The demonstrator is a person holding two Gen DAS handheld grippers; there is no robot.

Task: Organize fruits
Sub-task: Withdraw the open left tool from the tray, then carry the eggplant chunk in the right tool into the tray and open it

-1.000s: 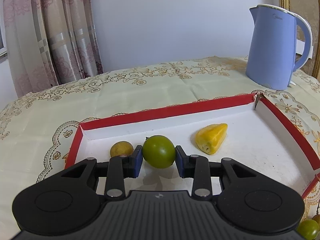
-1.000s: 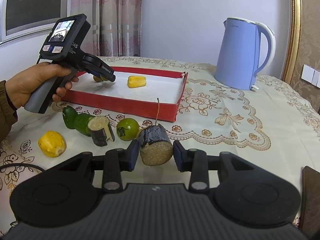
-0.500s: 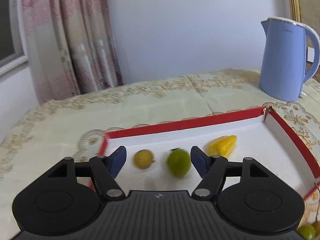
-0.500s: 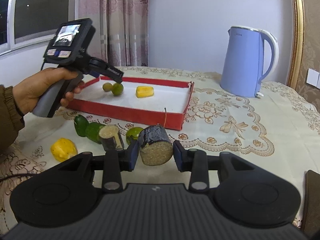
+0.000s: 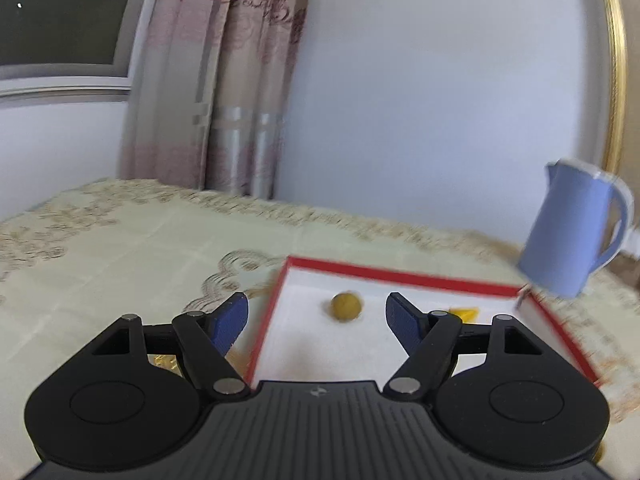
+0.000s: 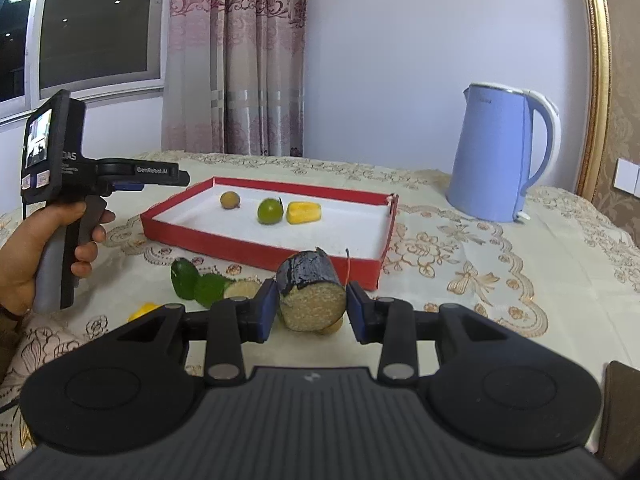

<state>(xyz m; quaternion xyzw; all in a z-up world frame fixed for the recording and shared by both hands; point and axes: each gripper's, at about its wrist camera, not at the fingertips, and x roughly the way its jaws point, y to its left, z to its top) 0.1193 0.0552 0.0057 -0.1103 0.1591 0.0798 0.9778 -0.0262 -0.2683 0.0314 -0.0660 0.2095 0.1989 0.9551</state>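
Observation:
A red-walled white tray (image 6: 256, 246) holds a small brown round fruit (image 6: 230, 201), a green round fruit (image 6: 269, 211) and a yellow piece (image 6: 304, 213). My left gripper (image 5: 316, 320) is open and empty, raised beside the tray's left corner; the brown fruit (image 5: 346, 307) and a bit of the yellow piece (image 5: 464, 314) show between its fingers. It also shows in the right wrist view (image 6: 182, 179), held by a hand. My right gripper (image 6: 312, 307) is shut on a dark sugarcane chunk (image 6: 312, 290) and holds it in front of the tray.
A blue kettle (image 6: 498, 160) stands at the back right of the table. In front of the tray's left side lie green pieces (image 6: 196, 282), another cut chunk (image 6: 242, 289) and a yellow piece (image 6: 140, 312). A curtain and window are behind.
My left gripper opened, let go of the green fruit in the tray, then lifted and drew back to the left. My right gripper rose a little with the sugarcane chunk.

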